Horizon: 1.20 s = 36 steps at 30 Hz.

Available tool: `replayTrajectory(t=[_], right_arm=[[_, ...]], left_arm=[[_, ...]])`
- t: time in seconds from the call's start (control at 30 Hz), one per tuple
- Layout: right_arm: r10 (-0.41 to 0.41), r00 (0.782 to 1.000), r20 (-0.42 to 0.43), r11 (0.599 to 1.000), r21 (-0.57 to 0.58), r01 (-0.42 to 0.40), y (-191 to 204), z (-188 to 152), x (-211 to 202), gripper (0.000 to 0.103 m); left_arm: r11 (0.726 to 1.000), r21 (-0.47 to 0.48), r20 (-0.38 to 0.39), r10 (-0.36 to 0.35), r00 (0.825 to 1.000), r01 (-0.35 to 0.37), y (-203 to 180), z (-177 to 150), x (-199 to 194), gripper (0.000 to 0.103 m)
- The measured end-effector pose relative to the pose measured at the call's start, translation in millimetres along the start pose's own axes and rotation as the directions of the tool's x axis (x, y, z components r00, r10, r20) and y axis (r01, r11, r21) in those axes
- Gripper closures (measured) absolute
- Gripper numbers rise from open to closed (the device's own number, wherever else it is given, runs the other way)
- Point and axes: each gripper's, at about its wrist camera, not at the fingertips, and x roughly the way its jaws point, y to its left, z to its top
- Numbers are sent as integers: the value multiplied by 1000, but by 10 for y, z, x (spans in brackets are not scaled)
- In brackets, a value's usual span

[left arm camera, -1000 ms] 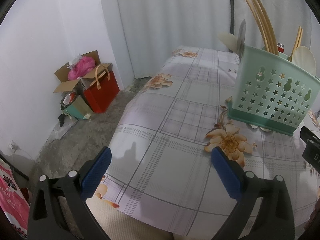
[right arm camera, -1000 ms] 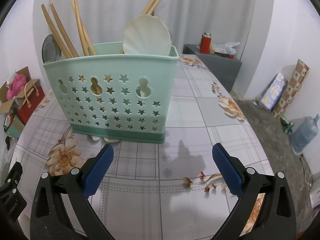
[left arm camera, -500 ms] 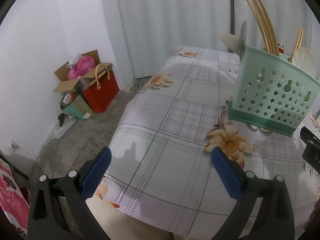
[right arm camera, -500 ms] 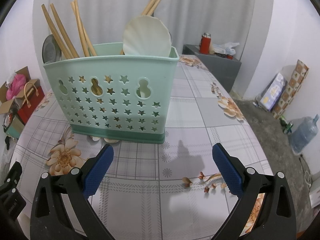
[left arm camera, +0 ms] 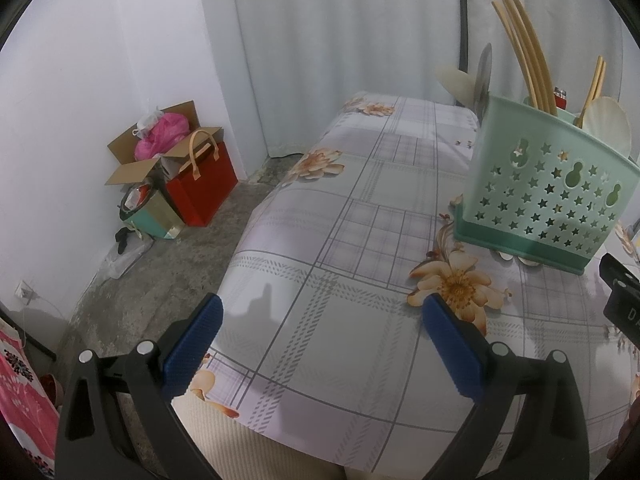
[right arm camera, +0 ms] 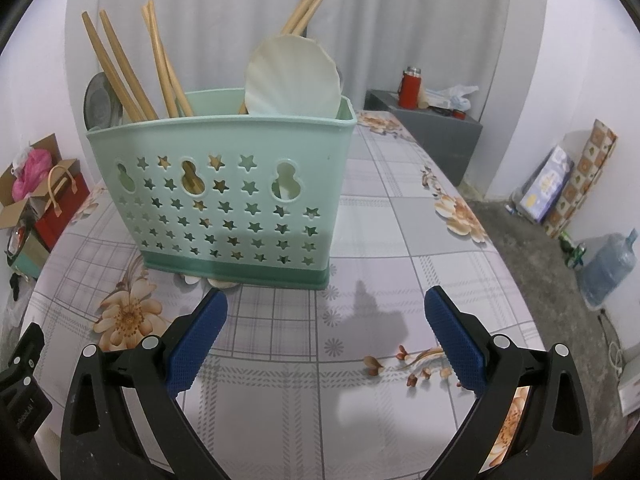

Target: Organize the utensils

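Note:
A mint-green utensil basket (right arm camera: pixel 224 196) with star holes stands upright on the flowered tablecloth (right arm camera: pixel 360 392). It holds wooden chopsticks (right arm camera: pixel 116 68), a white scalloped spoon (right arm camera: pixel 292 76) and a metal spoon (right arm camera: pixel 98 100). My right gripper (right arm camera: pixel 326 312) hovers open just in front of the basket, nothing between its blue pads. In the left wrist view the basket (left arm camera: pixel 548 188) stands at the right, chopsticks (left arm camera: pixel 524 48) poking up. My left gripper (left arm camera: pixel 320 320) is open over the table's left edge, empty, well left of the basket.
On the floor left of the table sit a red bag (left arm camera: pixel 204 184) and a cardboard box (left arm camera: pixel 156 152). A grey cabinet (right arm camera: pixel 436 136) with a red flask (right arm camera: pixel 410 88) stands behind the table on the right. A water jug (right arm camera: pixel 610 268) sits on the floor.
Almost nothing has moved; both grippers stay open and empty, with only a slight drift of the views.

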Motion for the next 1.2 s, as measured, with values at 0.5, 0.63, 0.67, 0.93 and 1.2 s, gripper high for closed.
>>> replayTrajectory(t=[0.5,0.63,0.67,0.93,1.2], right_arm=[[-2,1000,-1,1000,5,2,20,8,-39,8],[-2,1000,0,1000,5,2,18,9,-37,8],[-1,1000,-1,1000,4,2,16,9,-35,8],[-2,1000,-2,1000,8,2,22,6,-49,8],[-5,1000,-1,1000,13,5,30,3,-63,8]], left_arm=[[1000,0,-1,-5,1000,5,-5,4,6,6],[1000,1,-1,-6,1000,6,1,9,8,6],[1000,0,-2,-6,1000,6,-1,8,8,6],[1000,0,-3,-8,1000,8,1,7,13,6],[1000,0,-3,-10,1000,10,0,8,12,6]])
